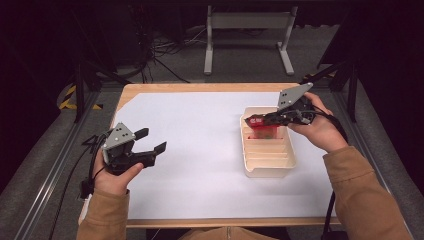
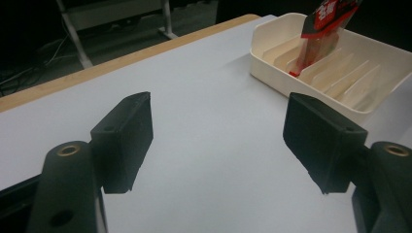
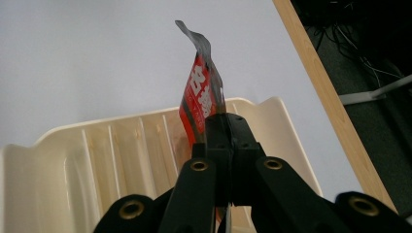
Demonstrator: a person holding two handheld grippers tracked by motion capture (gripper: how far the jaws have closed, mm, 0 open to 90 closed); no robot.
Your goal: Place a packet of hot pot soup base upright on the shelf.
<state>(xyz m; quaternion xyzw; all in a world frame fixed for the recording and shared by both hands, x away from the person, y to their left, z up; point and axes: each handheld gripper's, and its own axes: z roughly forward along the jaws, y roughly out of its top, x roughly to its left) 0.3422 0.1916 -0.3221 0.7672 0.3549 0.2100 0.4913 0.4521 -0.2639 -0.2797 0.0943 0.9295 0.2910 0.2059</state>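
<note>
Your left gripper: the black two-jaw tool [image 1: 151, 141] sits at the lower left of the high view, above the white sheet. Its jaws stand wide apart with nothing between them. In the left gripper view the two pads [image 2: 124, 138] rise from the bottom corners, with bare white surface showing in the gap.

Your right gripper: the black two-jaw tool [image 1: 260, 118] is at the right of centre in the high view, reaching from the right over the far end of the tray. Its jaws are pressed together on the packet. In the right gripper view the jaw tips [image 3: 226, 127] meet at mid-frame, pinching the packet's edge.

Packet: the red, glossy plastic sachet with white lettering [image 3: 199, 92] stands upright from the pinch in the right gripper view, its clear crinkled top edge curling towards the upper centre. In the left gripper view it [image 2: 324, 29] leans at the upper right, its lower end down in a slot near one end of the tray.

Tray: the cream plastic rectangular tray with thin upright dividers [image 1: 270, 167] lies at the right of centre in the high view, long side running away from you. The slots nearer you look empty.

Table: a pale wooden top [image 1: 200, 87] covered by a large white sheet [image 1: 200, 150], with wood showing at the far edge.

Your hands: each one [image 1: 117, 177] grips its tool from the bottom of the high view, in tan sleeves.
</note>
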